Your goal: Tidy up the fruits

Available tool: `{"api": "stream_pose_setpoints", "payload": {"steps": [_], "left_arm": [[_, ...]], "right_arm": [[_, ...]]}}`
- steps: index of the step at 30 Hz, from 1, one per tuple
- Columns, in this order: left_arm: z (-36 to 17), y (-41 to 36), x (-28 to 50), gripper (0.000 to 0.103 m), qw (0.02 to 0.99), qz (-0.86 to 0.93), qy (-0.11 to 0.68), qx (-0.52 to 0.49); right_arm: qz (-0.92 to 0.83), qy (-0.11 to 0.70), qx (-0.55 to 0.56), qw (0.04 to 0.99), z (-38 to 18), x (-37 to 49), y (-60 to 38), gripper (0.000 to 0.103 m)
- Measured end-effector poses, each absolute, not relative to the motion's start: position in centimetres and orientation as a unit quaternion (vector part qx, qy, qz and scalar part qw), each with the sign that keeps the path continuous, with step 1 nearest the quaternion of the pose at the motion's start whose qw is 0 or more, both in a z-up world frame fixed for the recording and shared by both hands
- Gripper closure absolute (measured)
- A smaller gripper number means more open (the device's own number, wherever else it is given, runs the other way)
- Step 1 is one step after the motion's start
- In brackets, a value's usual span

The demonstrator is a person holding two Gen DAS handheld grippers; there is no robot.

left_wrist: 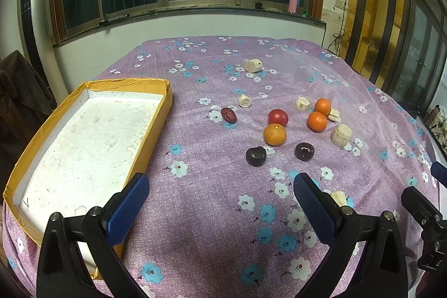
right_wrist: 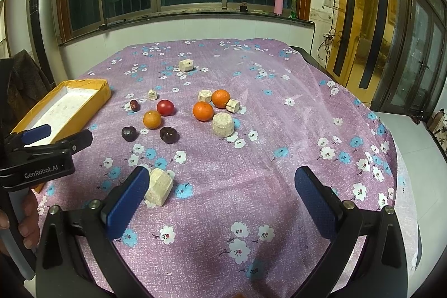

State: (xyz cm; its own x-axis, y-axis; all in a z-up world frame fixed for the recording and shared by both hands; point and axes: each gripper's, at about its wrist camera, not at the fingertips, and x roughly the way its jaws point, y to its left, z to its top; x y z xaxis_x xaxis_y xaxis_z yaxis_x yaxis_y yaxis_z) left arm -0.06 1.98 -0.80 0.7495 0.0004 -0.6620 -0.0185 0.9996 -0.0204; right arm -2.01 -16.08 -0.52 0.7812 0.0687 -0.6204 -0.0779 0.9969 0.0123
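Both the left gripper and the right gripper hang wide open above the tabletop with its purple flowered cloth, and neither one holds anything. The fruits lie together near the middle: three oranges, a red tomato, two dark plums and a red date, with pale chunks among them. The yellow tray stands at the left, apart from the fruits.
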Motion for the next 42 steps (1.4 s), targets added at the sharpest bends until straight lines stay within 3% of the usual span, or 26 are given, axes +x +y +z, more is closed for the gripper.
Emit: {"api": "stream_pose_setpoints", "payload": {"steps": [32,37,42], "left_arm": [[-0.3,5.1,0.0,0.000,0.937,0.023,0.348,-0.018],[0.0,6.0,0.6,0.000,0.937,0.018,0.347,-0.025],[0.1,4.9,1.5,0.000,0.935,0.002,0.353,-0.006]], "right_arm": [[0.077,0.351,-0.007,0.933,-1.9,-1.8,-14.3,0.000],[0.107,0.391,-0.016,0.914,-3.9,-0.5,-12.2,0.023],[0.114,0.427,-0.011,0.897,-5.5,1.5,-10.8,0.031]]}}
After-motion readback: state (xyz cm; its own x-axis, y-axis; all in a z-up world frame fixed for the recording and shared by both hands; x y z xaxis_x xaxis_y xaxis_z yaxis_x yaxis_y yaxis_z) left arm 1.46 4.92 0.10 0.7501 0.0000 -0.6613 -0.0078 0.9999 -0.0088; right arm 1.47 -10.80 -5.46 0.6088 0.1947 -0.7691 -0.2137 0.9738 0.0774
